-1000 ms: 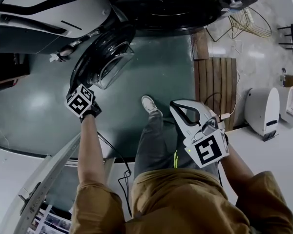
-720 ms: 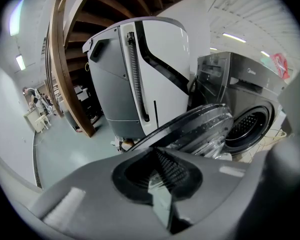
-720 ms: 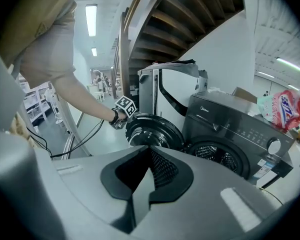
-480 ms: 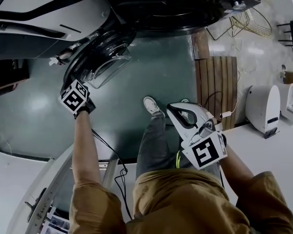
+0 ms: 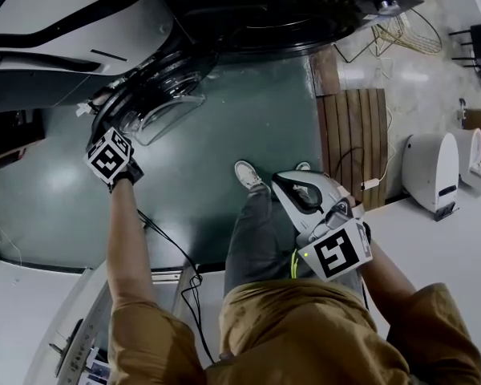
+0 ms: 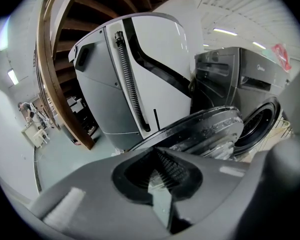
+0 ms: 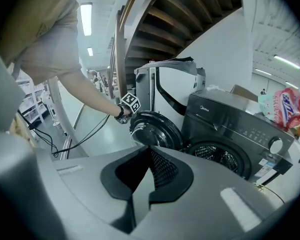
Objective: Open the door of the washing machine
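Black washing machine, one door open; left gripper, right gripper: both jaws closed, empty

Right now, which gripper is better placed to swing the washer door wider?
Left. The left gripper, jaws shut, sits at the open door's rim. The right gripper hangs back by the person's leg, well clear of the door.

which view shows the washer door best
The right gripper view: nearly the whole round door shows, swung open beside the drum opening. The head view sees it from above, foreshortened; the left gripper view catches only its rim edge-on.
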